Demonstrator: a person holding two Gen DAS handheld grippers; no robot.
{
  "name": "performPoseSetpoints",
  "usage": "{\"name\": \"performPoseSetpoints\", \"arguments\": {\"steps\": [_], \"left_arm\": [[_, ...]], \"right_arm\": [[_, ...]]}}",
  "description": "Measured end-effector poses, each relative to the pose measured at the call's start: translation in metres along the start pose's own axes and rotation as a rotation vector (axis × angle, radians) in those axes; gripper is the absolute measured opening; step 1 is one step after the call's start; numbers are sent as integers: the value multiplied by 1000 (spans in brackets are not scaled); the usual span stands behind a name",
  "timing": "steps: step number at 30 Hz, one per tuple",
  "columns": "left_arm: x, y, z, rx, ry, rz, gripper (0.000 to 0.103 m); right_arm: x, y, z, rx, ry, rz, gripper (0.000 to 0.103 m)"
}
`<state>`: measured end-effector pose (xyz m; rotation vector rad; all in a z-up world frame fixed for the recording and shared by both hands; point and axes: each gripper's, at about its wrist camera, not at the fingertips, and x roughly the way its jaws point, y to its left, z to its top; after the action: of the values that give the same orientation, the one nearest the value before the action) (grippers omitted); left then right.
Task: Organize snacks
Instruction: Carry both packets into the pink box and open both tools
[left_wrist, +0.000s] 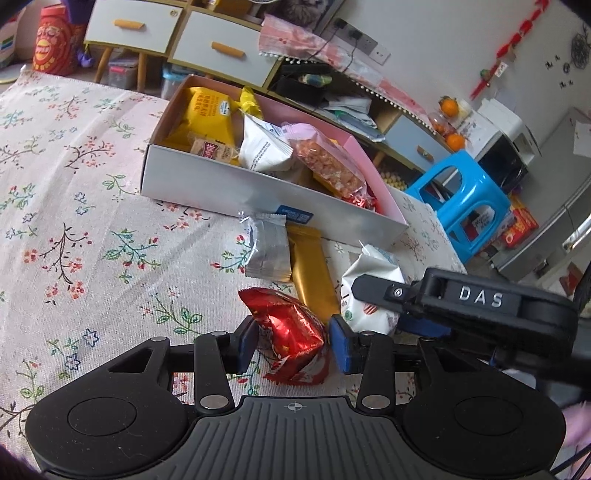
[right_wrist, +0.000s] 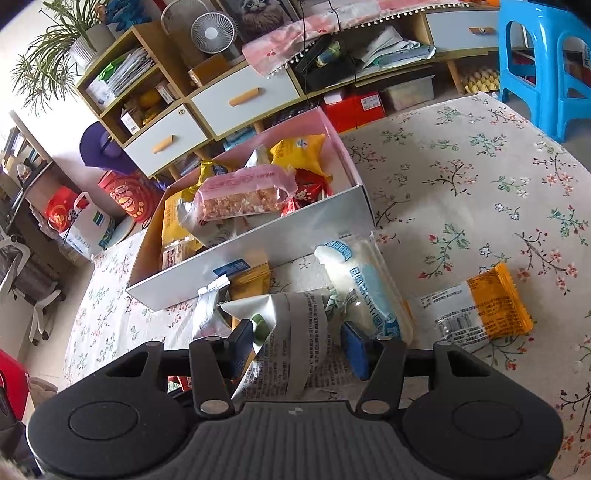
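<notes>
A white box with a pink inside (left_wrist: 229, 188) sits on the floral tablecloth and holds several snack packets; it also shows in the right wrist view (right_wrist: 258, 254). My left gripper (left_wrist: 293, 345) stands open around a red foil snack (left_wrist: 291, 332); the pads flank it with small gaps. A silver packet (left_wrist: 267, 247) and a gold bar (left_wrist: 312, 277) lie just beyond. My right gripper (right_wrist: 297, 347) stands open around a white and grey snack bag (right_wrist: 295, 343), and it also shows in the left wrist view (left_wrist: 461, 299) over a white bag (left_wrist: 373, 291).
A white and blue packet (right_wrist: 369, 288) and an orange and white packet (right_wrist: 484, 306) lie to the right of my right gripper. A blue plastic stool (left_wrist: 465, 206) stands past the table edge. Drawers and shelves (right_wrist: 221, 99) stand behind the table.
</notes>
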<state>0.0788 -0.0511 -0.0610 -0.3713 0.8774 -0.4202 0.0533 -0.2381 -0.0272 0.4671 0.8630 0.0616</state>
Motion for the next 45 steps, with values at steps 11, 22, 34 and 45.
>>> {"name": "performPoseSetpoints", "arguments": {"steps": [11, 22, 34, 45], "left_arm": [[-3, -4, 3, 11, 11, 24, 32], [-15, -1, 12, -12, 6, 32, 32], [-29, 10, 34, -69, -51, 33, 32], [-35, 13, 78, -43, -121, 74, 32]], "right_arm": [[-3, 7, 4, -32, -12, -18, 26], [-12, 8, 13, 13, -35, 20, 23], [-21, 11, 38, 107, -104, 67, 23], [-19, 0, 72, 304, -185, 138, 23]]}}
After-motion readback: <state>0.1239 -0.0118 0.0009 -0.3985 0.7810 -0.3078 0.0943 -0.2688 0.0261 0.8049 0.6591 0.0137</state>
